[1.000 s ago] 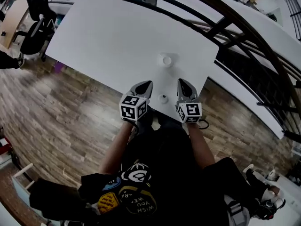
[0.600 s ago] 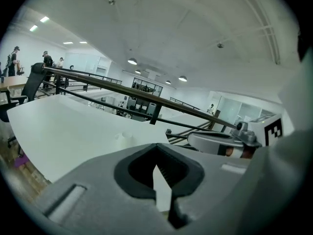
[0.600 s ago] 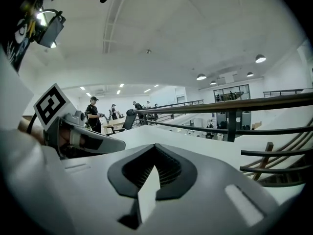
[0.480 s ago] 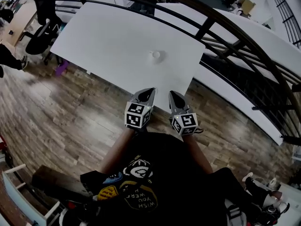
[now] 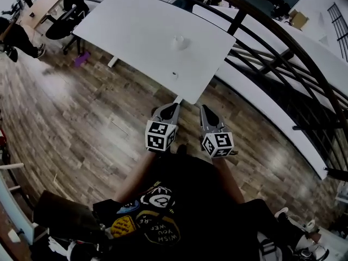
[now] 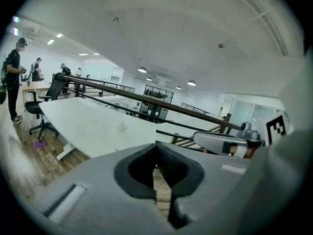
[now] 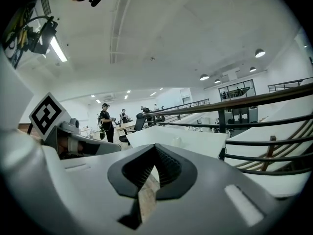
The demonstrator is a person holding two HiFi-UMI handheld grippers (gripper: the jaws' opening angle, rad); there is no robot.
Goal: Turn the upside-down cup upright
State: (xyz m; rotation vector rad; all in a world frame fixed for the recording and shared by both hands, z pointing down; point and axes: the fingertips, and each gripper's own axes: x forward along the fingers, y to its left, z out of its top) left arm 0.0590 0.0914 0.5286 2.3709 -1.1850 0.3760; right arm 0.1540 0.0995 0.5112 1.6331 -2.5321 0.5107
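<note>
The left gripper (image 6: 157,148) has its jaws pressed together with nothing between them. The right gripper (image 7: 155,150) is the same, closed and empty. In the head view both hang side by side over the wooden floor (image 5: 81,118), just short of the near corner of the white tabletop (image 5: 136,26). The cup (image 5: 179,41) stands far out on the tabletop, well apart from both grippers. It shows small and pale, so which way up it sits is hard to say. A tiny object (image 5: 174,75) lies nearer the tabletop's edge. A dark railing (image 5: 237,22) runs along the right.
</note>
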